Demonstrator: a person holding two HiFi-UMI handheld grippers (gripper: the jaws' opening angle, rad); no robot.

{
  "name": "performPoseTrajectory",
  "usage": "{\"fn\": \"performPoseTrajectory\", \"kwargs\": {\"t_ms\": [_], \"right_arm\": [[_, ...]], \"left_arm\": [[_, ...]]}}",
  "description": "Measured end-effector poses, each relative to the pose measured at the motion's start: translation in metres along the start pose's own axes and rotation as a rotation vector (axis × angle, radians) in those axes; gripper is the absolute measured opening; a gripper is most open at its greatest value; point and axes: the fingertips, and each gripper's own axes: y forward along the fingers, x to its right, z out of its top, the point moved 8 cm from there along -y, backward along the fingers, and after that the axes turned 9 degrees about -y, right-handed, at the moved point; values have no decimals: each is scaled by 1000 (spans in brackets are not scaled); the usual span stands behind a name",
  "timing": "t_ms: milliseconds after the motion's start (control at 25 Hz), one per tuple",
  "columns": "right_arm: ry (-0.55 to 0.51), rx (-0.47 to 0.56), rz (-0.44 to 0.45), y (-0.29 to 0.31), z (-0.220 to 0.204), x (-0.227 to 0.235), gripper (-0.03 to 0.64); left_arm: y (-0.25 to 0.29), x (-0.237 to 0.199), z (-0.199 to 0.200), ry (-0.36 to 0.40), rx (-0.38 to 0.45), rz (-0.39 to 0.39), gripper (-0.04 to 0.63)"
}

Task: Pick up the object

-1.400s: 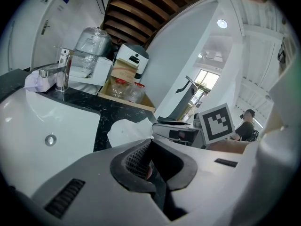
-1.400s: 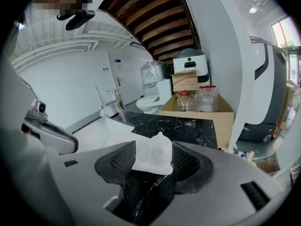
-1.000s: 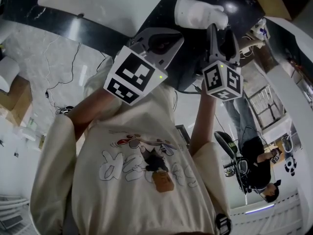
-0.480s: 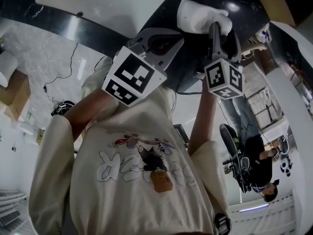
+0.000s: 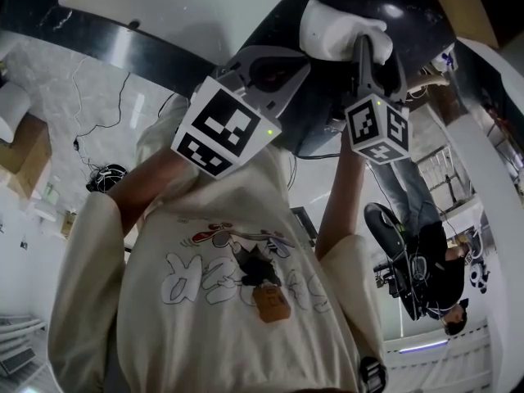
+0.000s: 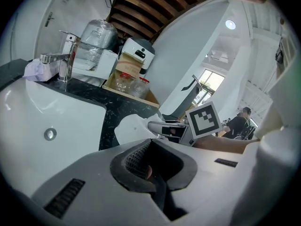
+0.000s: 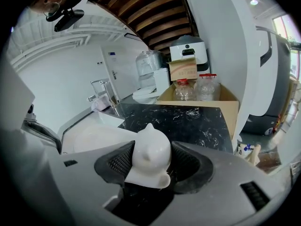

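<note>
Up a little went my right tongs (image 7: 149, 166), pinching the figure (image 7: 150, 149) over open counter (image 7: 188, 119); left tongs (image 6: 149, 168) seemingly pressed together.

The right gripper (image 7: 153, 165) is clamping its two ribbed jaws onto a white figurine (image 7: 150, 147), one pad pressing each side; the piece is standing upright with a pointed top, and it may be a small animal shape, though the form is hard to read. Beyond it a black marble countertop (image 7: 188, 119) is stretching away. At the countertop's left edge a white sink basin (image 7: 94, 133) is lying, with a chrome faucet (image 7: 111, 98) rising behind it. At the countertop's far end an open cardboard box (image 7: 225, 105) is holding two red-lidded jars (image 7: 195, 89), and a large water bottle (image 7: 148, 62) is standing further back.
</note>
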Motion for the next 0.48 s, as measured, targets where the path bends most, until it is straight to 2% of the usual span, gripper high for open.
{"fn": "performPoseTrajectory", "kwargs": {"t_ms": [480], "right_arm": [[27, -10, -35, -2, 3, -1, 238]], "left_arm": [[-3, 1, 3, 4, 0, -8, 14]]}}
